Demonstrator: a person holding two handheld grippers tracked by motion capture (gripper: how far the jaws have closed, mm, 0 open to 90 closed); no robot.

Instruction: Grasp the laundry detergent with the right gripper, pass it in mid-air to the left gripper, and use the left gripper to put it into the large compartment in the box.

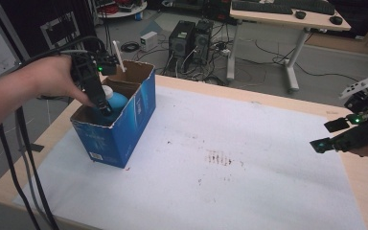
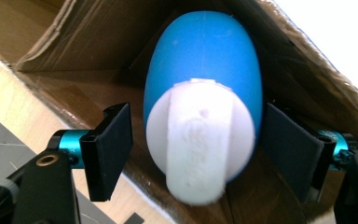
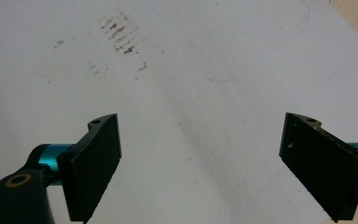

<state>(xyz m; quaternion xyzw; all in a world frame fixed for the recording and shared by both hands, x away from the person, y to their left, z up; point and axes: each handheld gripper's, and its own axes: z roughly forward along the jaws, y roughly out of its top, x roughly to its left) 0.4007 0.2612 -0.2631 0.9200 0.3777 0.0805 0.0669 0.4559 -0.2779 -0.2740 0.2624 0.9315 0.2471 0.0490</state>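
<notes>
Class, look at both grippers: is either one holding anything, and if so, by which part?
Nothing is held. The left gripper has its pads apart on either side of the blue bottle in the cardboard box, not pressing it. The right gripper is open over the table.

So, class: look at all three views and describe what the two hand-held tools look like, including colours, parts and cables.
Both are black. The left tool has flat rectangular black pads on teal cylindrical mounts, a small green light and thick black cables trailing off. The right tool has matching pads, a brass-coloured pivot ring, a green light and a white bracket above it.
</notes>
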